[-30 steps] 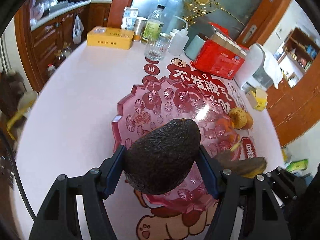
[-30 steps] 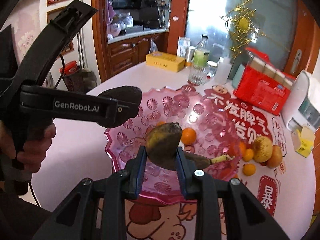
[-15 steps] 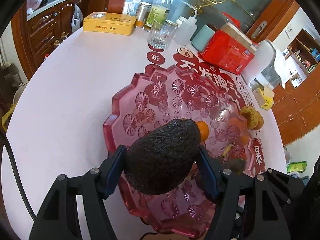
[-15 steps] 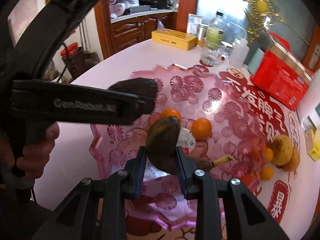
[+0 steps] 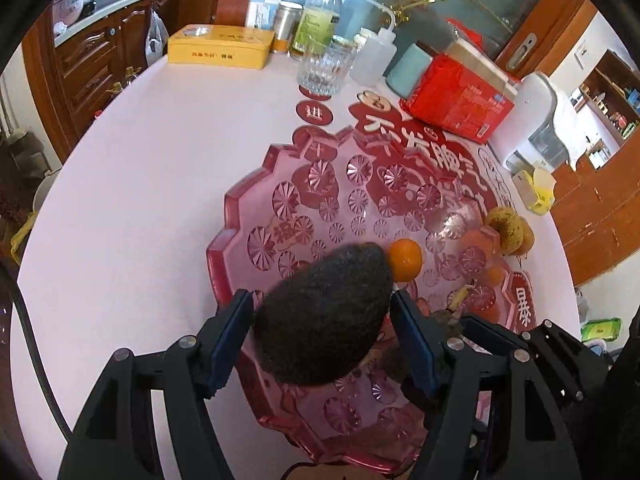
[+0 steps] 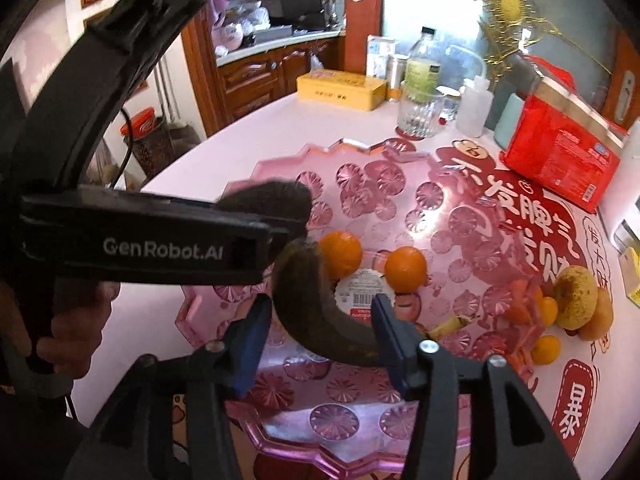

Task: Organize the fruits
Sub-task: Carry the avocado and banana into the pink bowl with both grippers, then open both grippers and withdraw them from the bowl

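Between the blue pads of the left gripper [image 5: 324, 320] sits the avocado [image 5: 325, 314], long axis running away from the gripper with the narrow end pointing ahead at a mandarin [image 5: 406, 260]. Its jaws have just been spreading and there's a sliver of daylight on the right side, so it looks let go or nearly so, resting low over the pink glass fruit tray [image 5: 224, 248].

Over on the right gripper [image 6: 318, 320], same story: jaws just opened up, and the blackened banana [image 6: 316, 312] lies between them without being squeezed, curving from up-left of the pads down and off to the right, stem end [image 6: 452, 325] poking out past the right pad. Two mandarins and a labelled lid sit just ahead of it in the tray.

More mandarins [image 6: 546, 350] and a rough yellowish fruit [image 6: 574, 298] are still out on the surface, off to the right of the right gripper, so I'd guess that hand is the nearer one for those
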`<action>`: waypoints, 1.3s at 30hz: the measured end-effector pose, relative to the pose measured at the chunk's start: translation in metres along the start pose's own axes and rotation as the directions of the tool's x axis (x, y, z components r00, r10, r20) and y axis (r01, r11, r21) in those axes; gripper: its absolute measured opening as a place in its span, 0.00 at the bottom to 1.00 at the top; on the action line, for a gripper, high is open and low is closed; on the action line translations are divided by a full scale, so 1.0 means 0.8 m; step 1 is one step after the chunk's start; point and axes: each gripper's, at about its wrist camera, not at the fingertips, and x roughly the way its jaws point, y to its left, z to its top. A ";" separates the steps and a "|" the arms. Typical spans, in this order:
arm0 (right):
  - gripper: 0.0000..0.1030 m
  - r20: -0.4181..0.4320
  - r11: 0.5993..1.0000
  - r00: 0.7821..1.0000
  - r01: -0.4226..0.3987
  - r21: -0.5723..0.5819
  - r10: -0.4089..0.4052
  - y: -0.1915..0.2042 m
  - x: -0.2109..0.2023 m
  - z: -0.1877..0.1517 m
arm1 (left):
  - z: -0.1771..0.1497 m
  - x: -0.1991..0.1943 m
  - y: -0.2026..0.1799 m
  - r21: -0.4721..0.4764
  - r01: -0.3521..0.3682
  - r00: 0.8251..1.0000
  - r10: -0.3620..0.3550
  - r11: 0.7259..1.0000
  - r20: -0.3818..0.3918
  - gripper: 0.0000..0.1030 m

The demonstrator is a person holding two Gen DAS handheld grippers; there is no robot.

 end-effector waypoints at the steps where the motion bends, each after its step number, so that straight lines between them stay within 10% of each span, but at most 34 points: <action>1: 0.56 0.004 1.000 1.000 -0.001 0.012 0.001 -0.002 -0.003 0.000 | -0.001 -0.006 0.000 -0.003 0.004 1.000 -0.004 1.000 0.016 0.78; 39: 0.73 0.030 0.946 0.998 0.043 0.321 -0.056 -0.107 -0.121 -0.092 | -0.076 -0.100 -0.146 0.095 0.007 0.992 -0.019 0.995 0.125 0.85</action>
